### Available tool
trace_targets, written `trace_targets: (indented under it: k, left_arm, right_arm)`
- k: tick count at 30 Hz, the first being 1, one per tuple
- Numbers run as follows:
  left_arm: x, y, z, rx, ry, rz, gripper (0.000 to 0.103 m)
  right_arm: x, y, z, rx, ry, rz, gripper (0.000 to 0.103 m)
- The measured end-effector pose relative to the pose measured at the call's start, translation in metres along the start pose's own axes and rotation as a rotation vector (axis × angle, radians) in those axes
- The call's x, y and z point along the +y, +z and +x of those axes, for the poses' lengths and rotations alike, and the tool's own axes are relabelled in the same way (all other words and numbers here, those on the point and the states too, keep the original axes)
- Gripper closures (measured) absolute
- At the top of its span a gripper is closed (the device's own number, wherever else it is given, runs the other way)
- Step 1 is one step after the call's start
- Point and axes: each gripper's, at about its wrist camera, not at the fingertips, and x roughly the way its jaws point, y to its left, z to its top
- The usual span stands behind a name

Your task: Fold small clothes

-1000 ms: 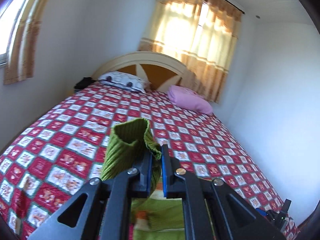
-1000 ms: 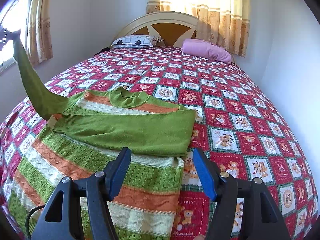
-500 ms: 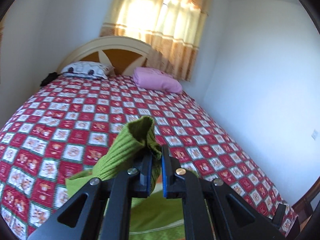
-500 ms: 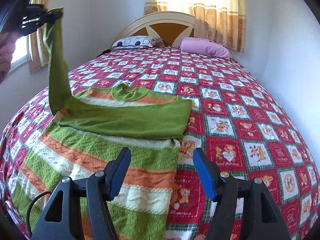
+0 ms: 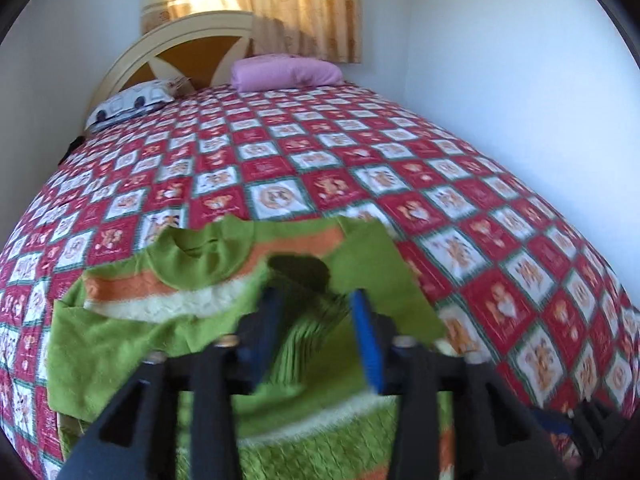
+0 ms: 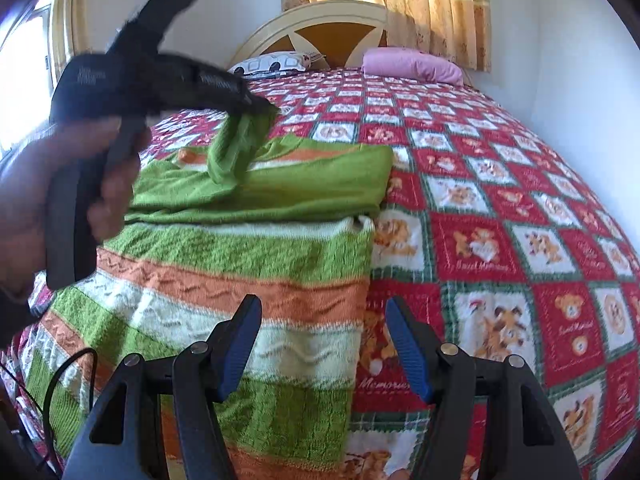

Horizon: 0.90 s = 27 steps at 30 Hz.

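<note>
A small knitted sweater (image 6: pixel 240 280) with green, orange and white stripes lies flat on the bed, its right sleeve (image 6: pixel 320 184) folded across the chest. My left gripper (image 5: pixel 320 320) is low over the chest, its jaws opening, with the ribbed cuff (image 5: pixel 312 316) of the other green sleeve loose between the blue pads. In the right wrist view, a hand holds that left gripper (image 6: pixel 264 110), and the sleeve (image 6: pixel 232 156) droops from its tip onto the folded one. My right gripper (image 6: pixel 324 340) hovers open over the sweater's right edge near the hem, holding nothing.
The red and white checked bedspread (image 6: pixel 500 240) covers the whole bed. A patterned pillow (image 6: pixel 276 62) and a pink pillow (image 6: pixel 412 64) lie by the headboard (image 6: pixel 332 24). A white wall (image 6: pixel 580 60) runs along the right side. A black cable (image 6: pixel 68 376) hangs at the lower left.
The left gripper swung from high at the left down over the sweater's chest, carrying the sleeve across, and its jaws have parted. The right gripper sank a little towards the hem.
</note>
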Motion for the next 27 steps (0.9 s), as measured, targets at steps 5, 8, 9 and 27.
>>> trace_targets:
  k: [5, 8, 9, 27]
  left_arm:
    - [0.029, -0.025, -0.052, -0.105, 0.035, 0.106, 0.022]
    - [0.081, -0.042, -0.056, -0.12, 0.242, 0.154, 0.011]
    - [0.102, -0.046, -0.052, -0.107, 0.318, 0.155, 0.011]
    - [0.235, -0.114, -0.006, 0.079, 0.434, -0.189, 0.001]
  right_arm:
    - [-0.008, -0.004, 0.0, 0.002, 0.016, 0.023, 0.038]
    - [-0.012, 0.001, -0.004, -0.005, 0.037, 0.053, 0.038]
    - [-0.013, 0.005, -0.004, 0.0, 0.052, 0.063, 0.038]
    - [0.021, 0.114, 0.144, 0.277, 0.063, 0.151, 0.071]
